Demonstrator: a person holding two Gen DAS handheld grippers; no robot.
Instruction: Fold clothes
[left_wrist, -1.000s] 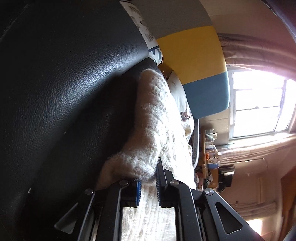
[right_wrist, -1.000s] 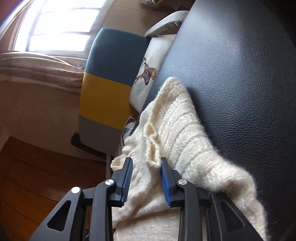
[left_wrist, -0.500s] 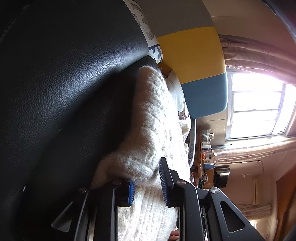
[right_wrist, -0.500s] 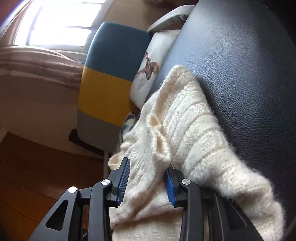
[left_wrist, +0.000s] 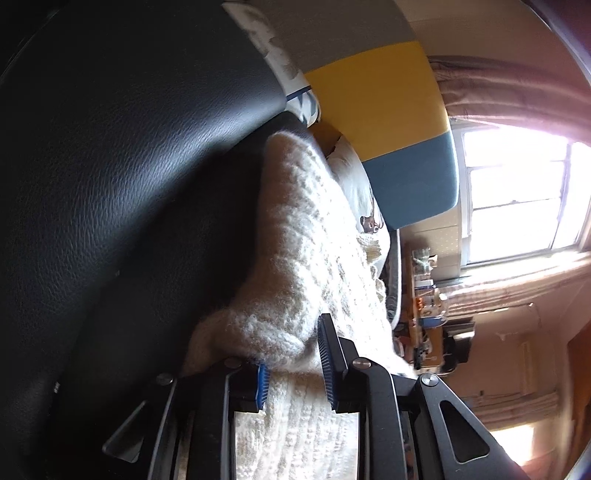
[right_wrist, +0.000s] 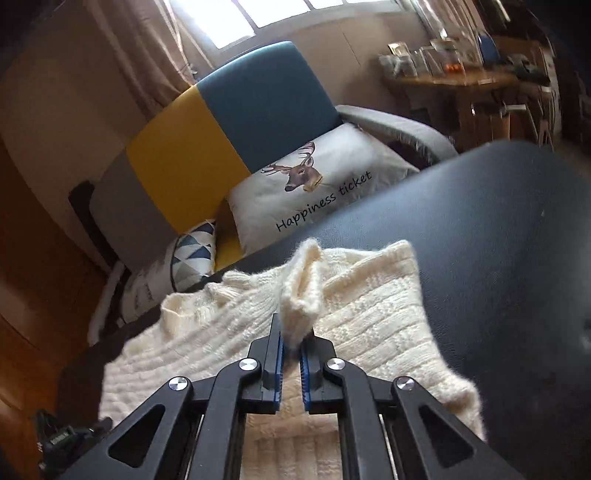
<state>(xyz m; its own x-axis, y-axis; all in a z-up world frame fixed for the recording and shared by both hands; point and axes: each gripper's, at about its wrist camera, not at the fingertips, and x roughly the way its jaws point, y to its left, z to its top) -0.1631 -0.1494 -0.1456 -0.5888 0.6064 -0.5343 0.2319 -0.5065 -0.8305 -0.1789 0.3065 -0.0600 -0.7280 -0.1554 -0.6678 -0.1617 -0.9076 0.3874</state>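
Between the right gripper (right_wrist: 291, 354) fingers a pinched ridge of the cream chunky-knit sweater (right_wrist: 369, 306) sits clamped, garment spread ahead on the black leather surface (right_wrist: 498, 229); the left gripper (left_wrist: 291, 363) gapes around a fuzzy edge; clamp it before lifting evenly

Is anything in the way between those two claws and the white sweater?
Nothing visible. The right gripper is already shut on a raised pinch of the cream sweater, which lies on the black leather surface. The left gripper is open, with a fuzzy fold of the sweater already between its fingers.
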